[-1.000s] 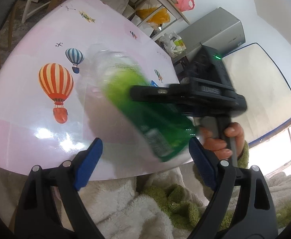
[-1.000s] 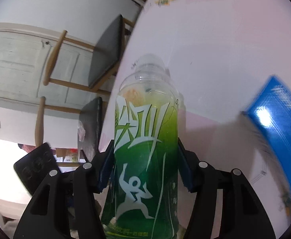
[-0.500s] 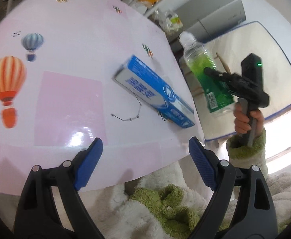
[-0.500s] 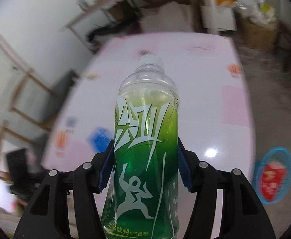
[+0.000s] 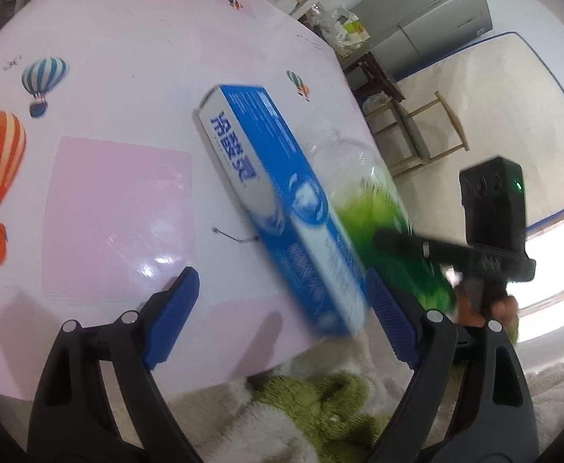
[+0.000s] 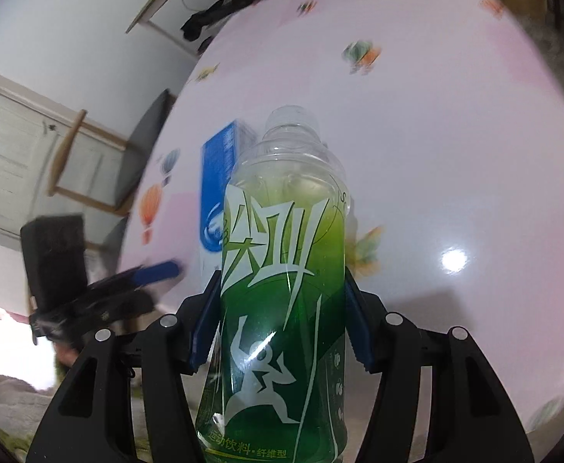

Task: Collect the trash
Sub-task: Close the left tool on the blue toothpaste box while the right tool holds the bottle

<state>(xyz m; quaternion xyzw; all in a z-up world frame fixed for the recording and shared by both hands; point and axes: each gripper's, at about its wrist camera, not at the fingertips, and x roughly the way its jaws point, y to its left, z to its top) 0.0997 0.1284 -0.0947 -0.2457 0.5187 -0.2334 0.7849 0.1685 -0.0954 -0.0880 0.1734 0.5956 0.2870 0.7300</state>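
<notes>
right gripper (image 6: 282,332): clamped on the green bottle (image 6: 282,293), blue pads tight on both sides of its label, held up over the table (image 6: 455,123)
left gripper (image 5: 282,316): wide open, nothing between the pads, hovering at the near table edge
blue box (image 5: 278,212): flat on the table, near end close to the edge, just ahead of the left gripper
left wrist only: bottle as a green blur right of the box, hand (image 5: 486,305) on the handle, fluffy green-and-white fabric (image 5: 320,416) below
right wrist only: sharp label print, wooden chair (image 6: 100,162) far left
</notes>
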